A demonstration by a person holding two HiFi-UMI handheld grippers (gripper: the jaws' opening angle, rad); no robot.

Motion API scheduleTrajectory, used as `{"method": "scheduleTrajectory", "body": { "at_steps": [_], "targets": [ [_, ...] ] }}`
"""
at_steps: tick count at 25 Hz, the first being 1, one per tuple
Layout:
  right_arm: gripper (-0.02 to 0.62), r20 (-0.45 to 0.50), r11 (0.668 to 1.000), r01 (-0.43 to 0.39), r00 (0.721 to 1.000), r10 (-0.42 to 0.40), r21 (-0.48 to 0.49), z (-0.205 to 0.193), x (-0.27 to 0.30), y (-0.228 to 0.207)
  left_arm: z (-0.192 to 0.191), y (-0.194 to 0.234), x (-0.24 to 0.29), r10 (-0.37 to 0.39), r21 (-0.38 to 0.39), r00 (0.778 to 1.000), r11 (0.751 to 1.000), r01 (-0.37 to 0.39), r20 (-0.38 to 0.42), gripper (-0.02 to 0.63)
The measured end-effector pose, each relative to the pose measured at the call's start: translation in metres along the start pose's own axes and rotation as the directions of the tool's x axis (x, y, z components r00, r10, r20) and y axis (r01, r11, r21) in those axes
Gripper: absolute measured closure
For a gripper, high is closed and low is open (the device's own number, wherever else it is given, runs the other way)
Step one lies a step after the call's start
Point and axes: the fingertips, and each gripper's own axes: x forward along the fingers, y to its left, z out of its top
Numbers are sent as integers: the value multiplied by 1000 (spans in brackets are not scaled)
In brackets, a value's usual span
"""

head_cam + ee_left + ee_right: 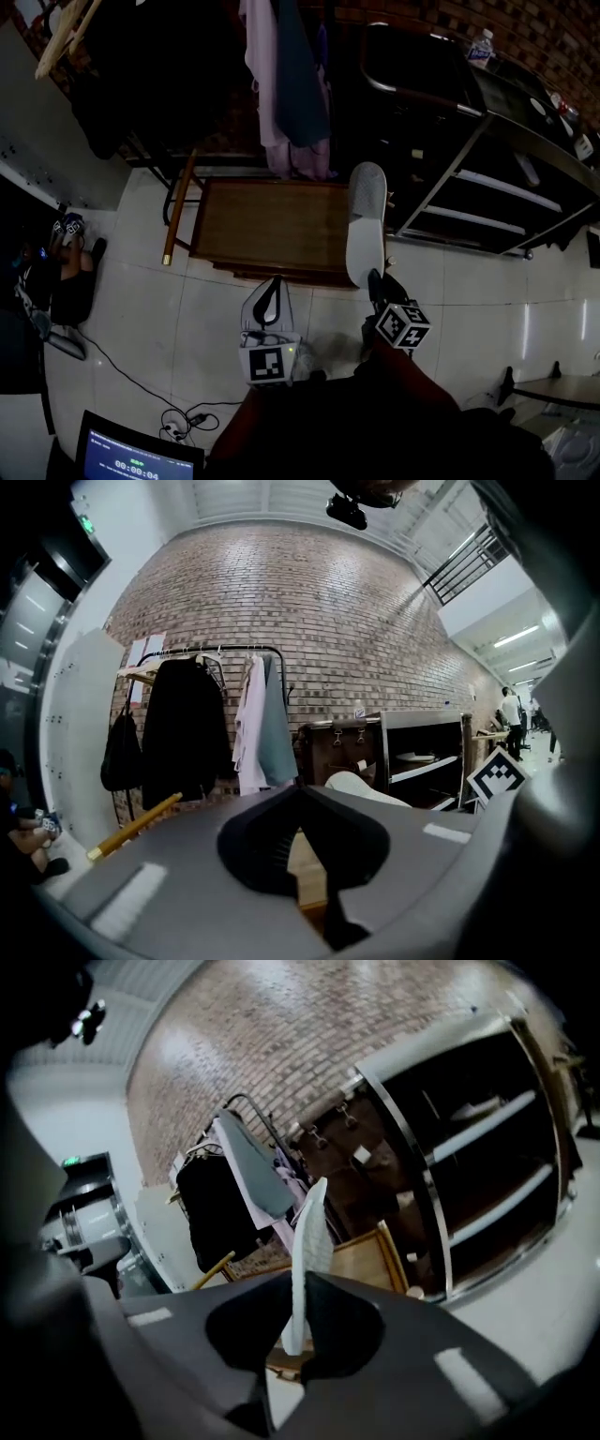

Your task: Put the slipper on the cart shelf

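Right gripper view: right gripper (298,1335) clamped on one end of slipper (309,1241), sole edge-on, the rest sticking up past the jaws.
Head view: slipper (366,220) in the air over the right edge of wooden table (272,225); cart shelf (506,189) further right, apart.
Handling: probably light, soft and bendy; free end may flop or swing.
Hold point: thick sole at the end, bite deep.
Left tool: left gripper (269,292) jaws together, nothing in it.

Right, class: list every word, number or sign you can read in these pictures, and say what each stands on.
"00:00:04", on the laptop screen.
Bottle label: too blurred to read.
Papers on the brick wall: too small to read.
Green sign high on the left: too small to read.
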Motion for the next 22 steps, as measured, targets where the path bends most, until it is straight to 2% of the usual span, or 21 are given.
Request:
{"method": "scheduleTrajectory", "body": {
  "at_steps": [2, 4, 7, 10, 14, 18, 20, 22],
  "targets": [
    [565, 63, 989, 27, 998, -18, -142, 22, -16, 9, 5, -5, 3, -25, 1, 1000, 1000, 25, 13, 591],
    [565, 139, 957, 66, 990, -27, -284, 46, -30, 19, 12, -11, 8, -54, 7, 998, 999, 54, 37, 591],
    [565, 242, 871, 136, 970, -21, -472, 80, -50, 39, 22, -19, 12, -90, 17, 994, 996, 89, 63, 591],
    [565, 337, 776, 193, 941, 27, -601, 113, -66, 69, 33, -23, 16, -101, 18, 990, 995, 100, 95, 591],
    [565, 426, 670, 272, 902, 73, -691, 139, -85, 94, 46, -26, 16, -96, 26, 984, 995, 93, 148, 591],
    [565, 444, 587, 320, 893, 74, -743, 151, -96, 104, 57, -34, 19, -122, 50, 977, 992, 115, 176, 591],
    [565, 447, 559, 337, 892, 68, -758, 154, -100, 107, 62, -38, 20, -140, 55, 973, 990, 132, 183, 591],
    [565, 456, 544, 349, 887, 71, -763, 156, -104, 109, 66, -40, 19, -156, 54, 968, 988, 148, 197, 591]
  ]
}}
